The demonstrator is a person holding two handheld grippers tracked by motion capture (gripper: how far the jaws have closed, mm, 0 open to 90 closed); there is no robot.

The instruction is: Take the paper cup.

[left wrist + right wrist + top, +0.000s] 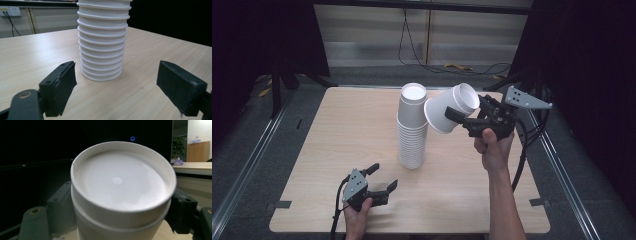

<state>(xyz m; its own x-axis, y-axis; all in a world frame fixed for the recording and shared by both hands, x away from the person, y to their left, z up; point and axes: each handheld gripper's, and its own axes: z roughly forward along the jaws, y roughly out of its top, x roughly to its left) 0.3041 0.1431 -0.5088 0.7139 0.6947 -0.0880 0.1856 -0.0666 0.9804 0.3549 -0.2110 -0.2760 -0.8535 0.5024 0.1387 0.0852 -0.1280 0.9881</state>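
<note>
Paper cup (451,114) tilted, clamped in right gripper (462,118) beside cup stack (412,130); left gripper (382,179) fingers spread.

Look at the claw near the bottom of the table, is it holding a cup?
No, the left gripper has its fingers spread apart with nothing between them, short of the stack of cups.

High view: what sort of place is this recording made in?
Probably a lab or office data-collection station: a bare wooden table ringed by dark curtains, cables on the grey floor, and a wall socket.
</note>
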